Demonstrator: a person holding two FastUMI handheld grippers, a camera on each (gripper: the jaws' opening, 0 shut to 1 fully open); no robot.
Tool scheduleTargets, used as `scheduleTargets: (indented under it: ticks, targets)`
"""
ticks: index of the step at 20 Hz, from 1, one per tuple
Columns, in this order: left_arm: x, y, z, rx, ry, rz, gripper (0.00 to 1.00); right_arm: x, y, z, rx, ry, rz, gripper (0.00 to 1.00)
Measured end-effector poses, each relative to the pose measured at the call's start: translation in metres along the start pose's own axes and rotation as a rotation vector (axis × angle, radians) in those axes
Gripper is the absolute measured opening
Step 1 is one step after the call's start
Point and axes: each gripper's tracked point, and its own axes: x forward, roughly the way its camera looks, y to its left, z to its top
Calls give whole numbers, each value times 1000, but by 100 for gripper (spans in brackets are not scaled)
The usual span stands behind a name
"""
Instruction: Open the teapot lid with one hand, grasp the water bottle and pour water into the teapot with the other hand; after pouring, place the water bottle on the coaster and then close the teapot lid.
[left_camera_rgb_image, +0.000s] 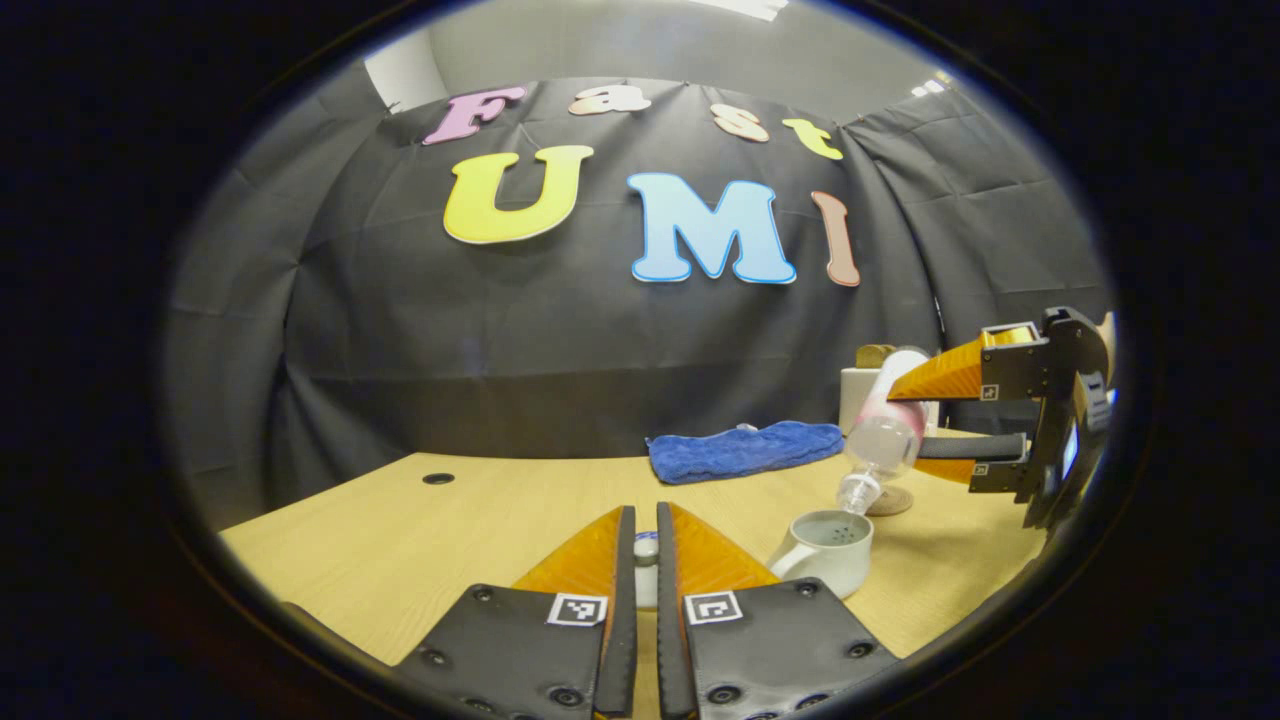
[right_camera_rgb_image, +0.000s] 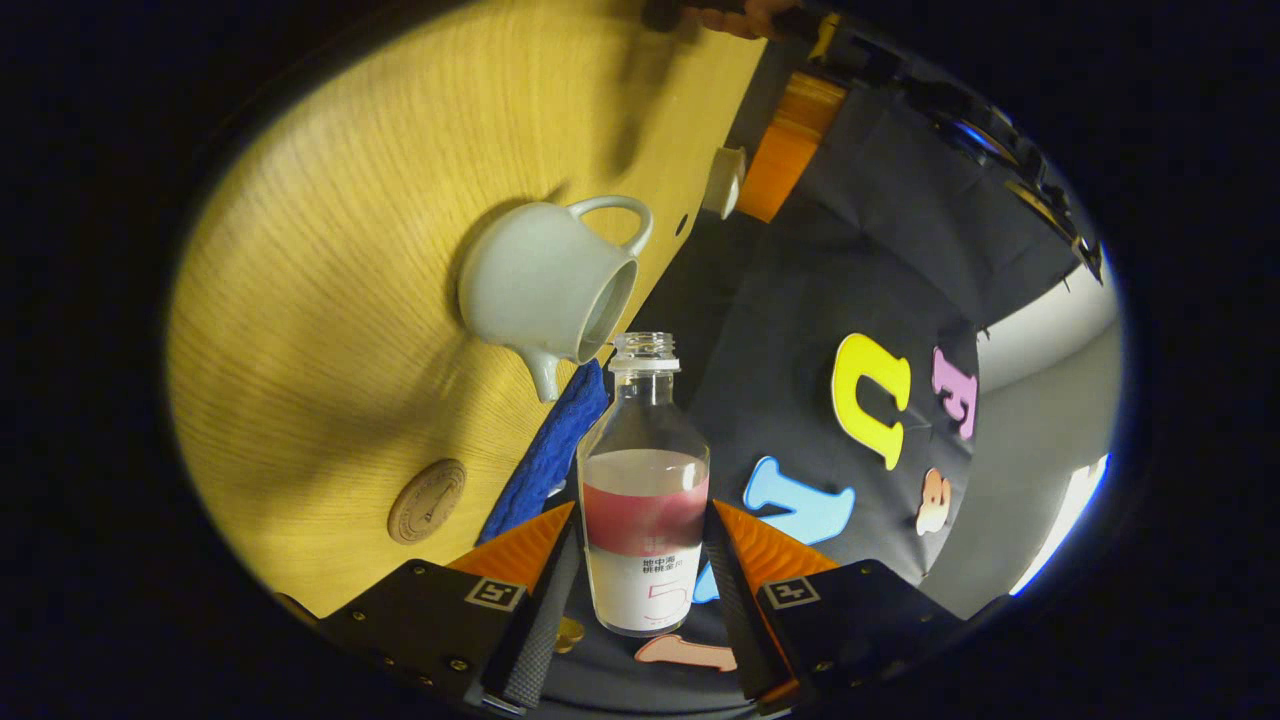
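In the left gripper view, the pale wooden table (left_camera_rgb_image: 430, 530) spreads across the lower half, with a small dark round hole (left_camera_rgb_image: 438, 479) in it toward the far left. At the near centre the left gripper (left_camera_rgb_image: 646, 560) has its two fingers drawn almost together on the small white knob of the teapot lid (left_camera_rgb_image: 646, 548), which sits pinched between them, held off the pot. Farther back, a crumpled blue cloth (left_camera_rgb_image: 745, 450) lies on the table against the booth wall. Just right of the left gripper stands the white ceramic teapot (left_camera_rgb_image: 825, 548), its round mouth uncovered and facing up. Directly above it hangs the clear plastic water bottle (left_camera_rgb_image: 885, 435) with a pink and white label, tilted steeply with its uncapped neck pointing down at the teapot's mouth. Behind the neck, the round brown coaster (left_camera_rgb_image: 893, 501) lies flat on the table. At the far right the right gripper (left_camera_rgb_image: 935, 420) clamps the bottle's body between its two fingers.

In the right gripper view, the coaster (right_camera_rgb_image: 427, 501) lies at lower left, the teapot (right_camera_rgb_image: 545, 285) sits beyond the bottle's mouth, and the right gripper (right_camera_rgb_image: 645, 560) presses both fingers on the labelled part of the water bottle (right_camera_rgb_image: 645, 500).
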Motion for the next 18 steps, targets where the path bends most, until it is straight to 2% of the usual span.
scheduleTargets:
  ticks: [2,7,9,10,11,12,18]
  targets:
    - [0,0,0,0,0,0,14,-5,5,-3,134,19,18,71]
    - [0,0,1,0,1,0,14,-10,10,-7,478,63,41,71]
    - [0,0,1,0,1,0,18,-9,11,-10,582,75,47,71]
    - [0,1,0,0,0,3,14,-10,13,-11,629,80,49,71]
    - [1,1,1,0,0,4,18,-9,14,-12,673,85,50,69]
    - [0,1,0,0,0,4,18,-8,15,-14,713,89,52,71]
    - [-1,1,1,0,1,4,18,0,23,-22,1028,139,79,72]
